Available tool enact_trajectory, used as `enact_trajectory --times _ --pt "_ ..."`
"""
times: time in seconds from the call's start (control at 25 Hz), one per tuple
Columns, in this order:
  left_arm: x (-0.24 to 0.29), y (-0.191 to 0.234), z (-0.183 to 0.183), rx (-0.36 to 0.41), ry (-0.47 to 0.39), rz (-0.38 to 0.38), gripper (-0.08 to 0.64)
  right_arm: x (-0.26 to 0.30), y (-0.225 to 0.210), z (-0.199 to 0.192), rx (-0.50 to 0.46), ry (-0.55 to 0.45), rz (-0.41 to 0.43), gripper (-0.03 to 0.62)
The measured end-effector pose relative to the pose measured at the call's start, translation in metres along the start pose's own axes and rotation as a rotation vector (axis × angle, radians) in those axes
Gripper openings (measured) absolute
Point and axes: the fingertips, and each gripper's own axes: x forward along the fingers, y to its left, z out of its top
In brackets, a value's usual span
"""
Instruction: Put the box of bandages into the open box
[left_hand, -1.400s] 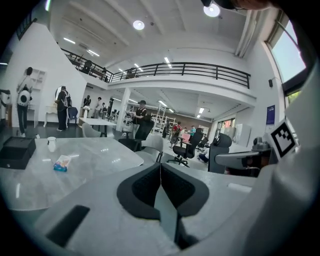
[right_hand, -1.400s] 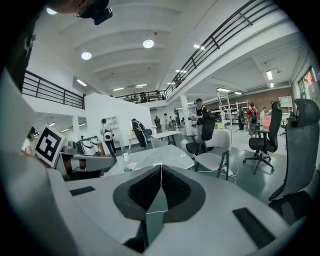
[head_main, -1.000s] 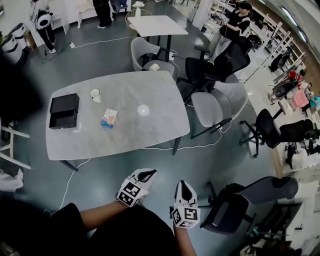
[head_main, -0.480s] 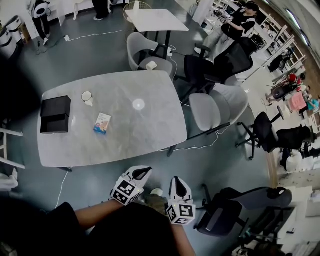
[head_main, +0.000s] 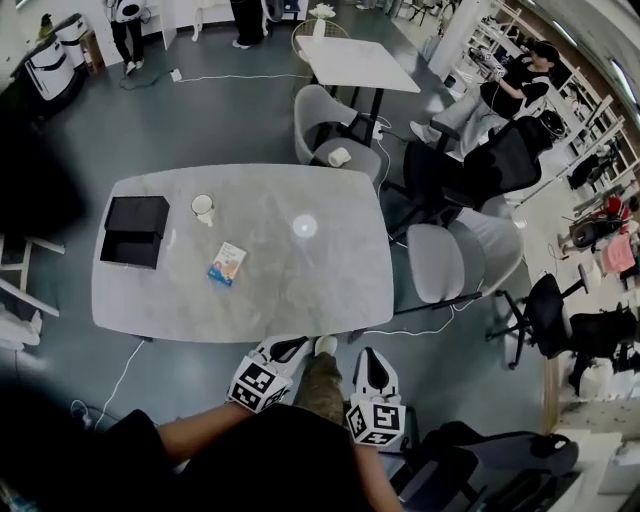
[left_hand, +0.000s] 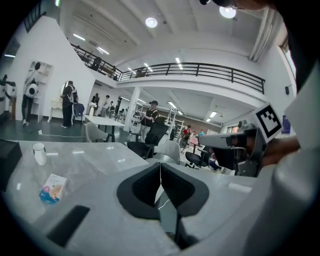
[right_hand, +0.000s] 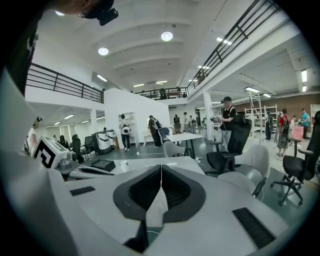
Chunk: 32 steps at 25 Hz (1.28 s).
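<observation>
No words or numbers are being shown legibly anywhere; the print on the box of bandages (head_main: 227, 263) is being rendered too small to be read.

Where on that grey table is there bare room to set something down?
Bare: the table's whole right half, beyond the bandage box, and the near strip in front of the black open box. Crowded: the left end, where that box, the cup and the bandage box sit.

White cup (head_main: 203, 207) on gray tbl (head_main: 300, 285)
</observation>
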Motion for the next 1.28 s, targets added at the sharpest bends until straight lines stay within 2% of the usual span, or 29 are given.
enact_trajectory --times 0.16,0.32,0.52,0.72,0.88,1.28 --pt "0.018 0.031 0.023 0.0 -0.017 0.107 0.018 0.046 -0.011 0.02 0.007 -0.01 0.102 0.014" --pt "0.036 0.058 0.039 -0.038 -0.015 0.201 0.018 0.086 -0.018 0.039 -0.002 -0.004 0.198 0.014" --pt "0.034 0.107 0.059 -0.057 -0.025 0.379 0.018 0.138 -0.009 0.052 -0.02 0.024 0.356 0.013" --pt "0.022 0.145 0.054 -0.07 0.016 0.566 0.02 0.175 0.001 0.063 -0.03 0.052 0.485 0.014" --pt "0.013 0.171 0.046 -0.123 0.03 0.691 0.02 0.2 0.007 0.064 -0.053 0.08 0.574 0.014" --pt "0.0 0.204 0.048 -0.193 0.007 0.875 0.02 0.241 0.029 0.056 -0.071 0.16 0.753 0.013"
